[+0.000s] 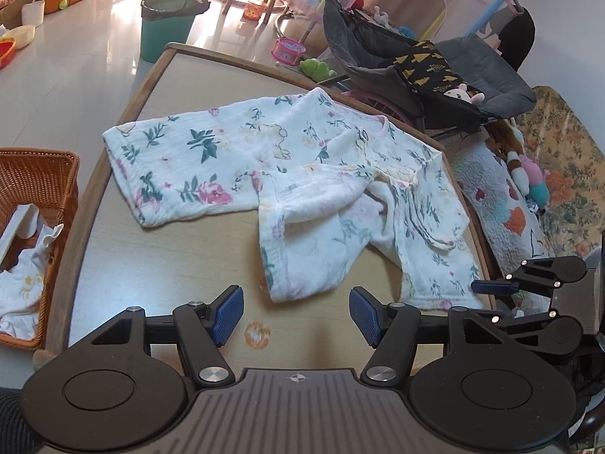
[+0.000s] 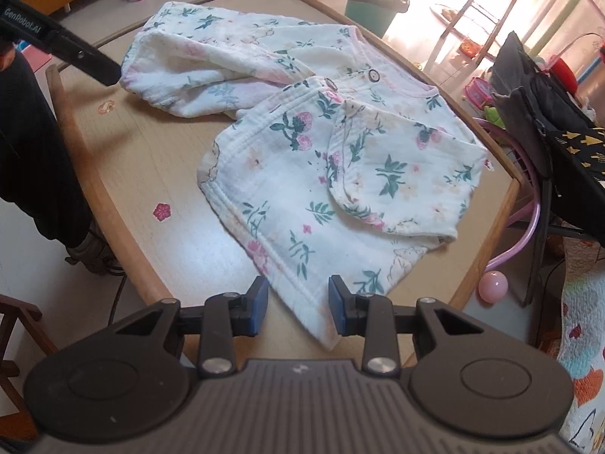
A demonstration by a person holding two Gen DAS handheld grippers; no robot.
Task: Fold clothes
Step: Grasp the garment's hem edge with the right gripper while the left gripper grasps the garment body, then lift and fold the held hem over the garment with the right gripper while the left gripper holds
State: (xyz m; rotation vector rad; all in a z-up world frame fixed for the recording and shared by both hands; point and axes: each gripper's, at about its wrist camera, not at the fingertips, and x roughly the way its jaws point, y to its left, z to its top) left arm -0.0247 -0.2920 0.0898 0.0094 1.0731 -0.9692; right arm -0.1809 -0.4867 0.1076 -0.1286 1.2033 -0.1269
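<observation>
Now one floral baby shirt (image 1: 287, 174) lies on the table (image 1: 159, 265), both grippers, left (image 1: 295, 316) and right (image 2: 298, 304), parted and empty.

The left wrist camera sits just behind the left tool (image 1: 296, 316), above the near edge of the counter (image 1: 159, 249), and faces forward and down across it toward the far floor. The right wrist camera sits behind the right tool (image 2: 298, 304) at the counter's (image 2: 151, 159) right end, closer to the surface, and faces leftward along it. Both views share the counter top, the floral garment (image 1: 287, 174) (image 2: 321, 159) and the green bin (image 1: 170, 22) (image 2: 374, 7). The left view also takes in the right tool (image 1: 491, 291) at its right edge.
</observation>
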